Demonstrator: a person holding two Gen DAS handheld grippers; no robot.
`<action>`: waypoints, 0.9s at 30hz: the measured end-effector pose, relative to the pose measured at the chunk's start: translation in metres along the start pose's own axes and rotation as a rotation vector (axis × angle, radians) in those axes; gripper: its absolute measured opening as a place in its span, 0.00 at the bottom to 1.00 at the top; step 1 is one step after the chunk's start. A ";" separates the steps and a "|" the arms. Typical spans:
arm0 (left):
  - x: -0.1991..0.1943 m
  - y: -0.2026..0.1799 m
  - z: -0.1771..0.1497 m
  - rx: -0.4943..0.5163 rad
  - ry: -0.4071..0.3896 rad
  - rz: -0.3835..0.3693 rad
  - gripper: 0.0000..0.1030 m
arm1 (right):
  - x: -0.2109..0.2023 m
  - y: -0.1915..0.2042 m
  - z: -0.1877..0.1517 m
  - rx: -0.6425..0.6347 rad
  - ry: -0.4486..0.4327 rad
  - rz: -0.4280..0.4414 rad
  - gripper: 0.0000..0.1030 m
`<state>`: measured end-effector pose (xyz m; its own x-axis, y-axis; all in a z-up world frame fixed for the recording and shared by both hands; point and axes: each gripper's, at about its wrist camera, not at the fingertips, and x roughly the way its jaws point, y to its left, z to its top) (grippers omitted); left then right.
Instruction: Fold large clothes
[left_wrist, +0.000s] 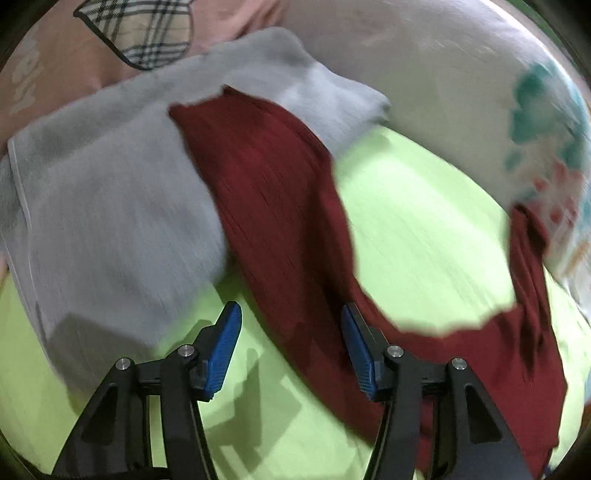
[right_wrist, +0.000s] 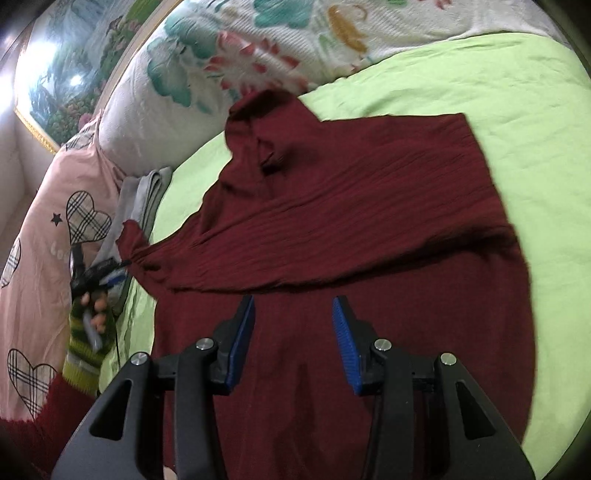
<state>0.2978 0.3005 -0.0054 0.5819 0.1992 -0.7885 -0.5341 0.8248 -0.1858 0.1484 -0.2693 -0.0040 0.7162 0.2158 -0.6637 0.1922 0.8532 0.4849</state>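
Lying half-folded on the bed (right_wrist: 517, 110), the red sweater (right_wrist: 351, 221) could slip crooked – both claws, left (left_wrist: 291, 332) and right (right_wrist: 293, 325), hang spread and empty – if regripped unevenly

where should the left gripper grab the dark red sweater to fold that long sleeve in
Judging from its pose, at the cuff end of the dark red sweater. The sleeve stretches out flat, its tip resting on the folded grey cloth. Come from above and outboard with the left gripper, one pad slipping under the edge.
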 end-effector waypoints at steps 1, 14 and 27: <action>-0.001 0.005 0.014 -0.018 -0.028 0.007 0.55 | 0.002 0.005 0.000 -0.014 0.010 -0.003 0.43; 0.049 0.052 0.099 -0.162 0.000 -0.021 0.06 | 0.030 0.017 -0.004 -0.007 0.070 0.009 0.47; -0.047 -0.060 0.033 0.058 -0.180 -0.262 0.05 | 0.008 0.008 -0.011 0.029 0.023 0.031 0.47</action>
<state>0.3230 0.2593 0.0623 0.7968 0.0625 -0.6010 -0.3193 0.8880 -0.3309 0.1488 -0.2555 -0.0117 0.7067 0.2533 -0.6606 0.1894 0.8319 0.5216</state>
